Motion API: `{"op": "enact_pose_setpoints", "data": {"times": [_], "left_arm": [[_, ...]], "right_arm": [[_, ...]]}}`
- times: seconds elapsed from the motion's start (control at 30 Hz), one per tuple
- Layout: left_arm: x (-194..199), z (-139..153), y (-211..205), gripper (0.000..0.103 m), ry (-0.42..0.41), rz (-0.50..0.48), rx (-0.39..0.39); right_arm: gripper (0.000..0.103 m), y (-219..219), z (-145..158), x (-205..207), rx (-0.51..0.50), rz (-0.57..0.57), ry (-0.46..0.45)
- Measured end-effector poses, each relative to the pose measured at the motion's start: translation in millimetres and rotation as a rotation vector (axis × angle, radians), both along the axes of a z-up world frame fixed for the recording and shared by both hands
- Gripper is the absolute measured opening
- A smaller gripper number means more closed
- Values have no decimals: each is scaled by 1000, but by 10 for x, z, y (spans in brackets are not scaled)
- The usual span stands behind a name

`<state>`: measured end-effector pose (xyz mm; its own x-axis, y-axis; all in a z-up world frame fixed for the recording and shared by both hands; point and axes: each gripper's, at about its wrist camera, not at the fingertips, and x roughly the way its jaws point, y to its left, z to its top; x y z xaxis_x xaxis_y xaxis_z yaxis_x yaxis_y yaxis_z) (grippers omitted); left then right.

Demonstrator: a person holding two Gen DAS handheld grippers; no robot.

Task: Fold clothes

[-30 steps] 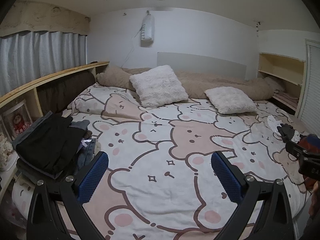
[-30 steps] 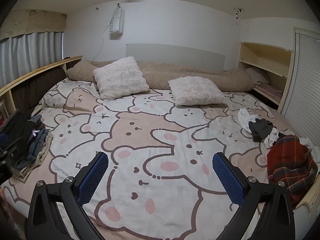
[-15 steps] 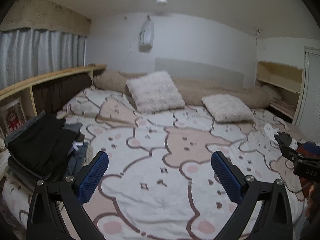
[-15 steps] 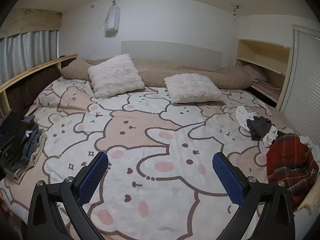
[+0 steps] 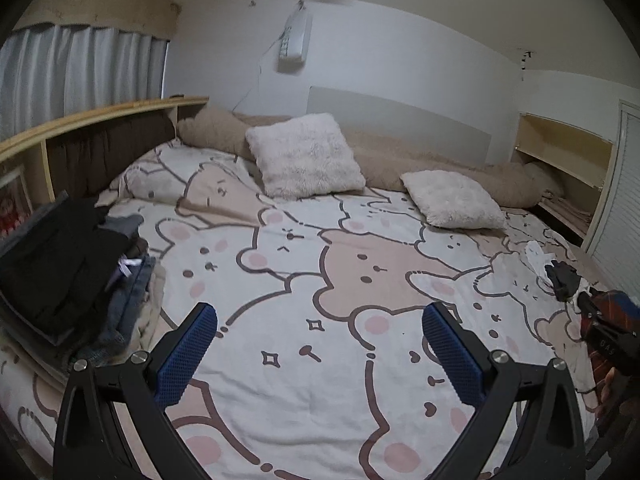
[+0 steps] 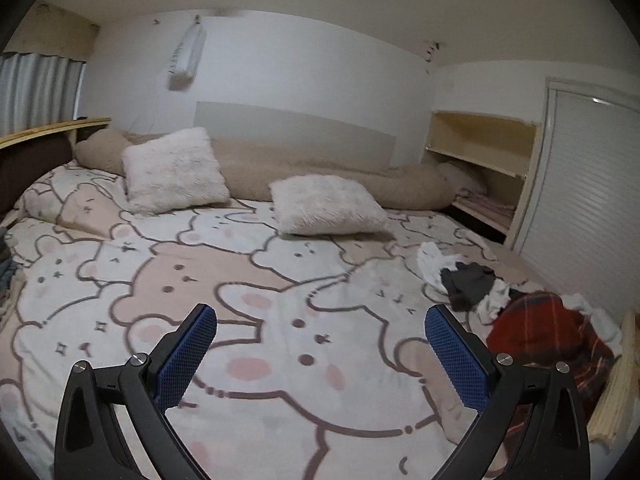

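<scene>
A stack of folded dark clothes (image 5: 68, 268) lies at the bed's left edge, left of my open left gripper (image 5: 320, 344). Loose garments sit at the bed's right side: a red plaid piece (image 6: 548, 344), a dark grey one (image 6: 468, 284) and white pieces (image 6: 430, 260). My right gripper (image 6: 320, 344) hangs open over the bear-print blanket (image 6: 280, 280), with the loose pile to the right of its right finger. Neither gripper holds anything. In the left wrist view the other gripper's black body (image 5: 608, 344) shows at the right edge, in front of the plaid piece (image 5: 618, 308).
Two white fluffy pillows (image 5: 304, 156) (image 5: 452, 200) and a long beige bolster (image 6: 320, 176) lie at the head of the bed. A wooden shelf (image 5: 80, 128) runs along the left, an open cabinet (image 6: 480, 160) and a slatted door (image 6: 584, 200) stand on the right.
Both cameras have swung to the right and tilted slightly; the loose pile is now larger and nearer in the right wrist view. Both grippers stayed open and empty.
</scene>
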<state>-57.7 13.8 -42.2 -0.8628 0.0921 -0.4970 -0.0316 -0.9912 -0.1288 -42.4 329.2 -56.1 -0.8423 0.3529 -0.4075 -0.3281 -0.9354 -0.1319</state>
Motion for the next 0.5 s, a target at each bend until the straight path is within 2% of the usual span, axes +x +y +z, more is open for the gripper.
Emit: {"op": "enact_pose_setpoints", "data": {"times": [0.17,0.33,0.5], "left_arm": [[-98,-102,-15,103,-43,7,2],[-151,-159,-68,103,-52,19,-18],[-230,-251,-76,103,-77,4,-17]], "right_arm": [[103,671,-188,-170,-83,-102,-100],[103,1427,-131,-235,-4,-226,-185],[103,2058,-121,-579,-41,-290,-233]]}}
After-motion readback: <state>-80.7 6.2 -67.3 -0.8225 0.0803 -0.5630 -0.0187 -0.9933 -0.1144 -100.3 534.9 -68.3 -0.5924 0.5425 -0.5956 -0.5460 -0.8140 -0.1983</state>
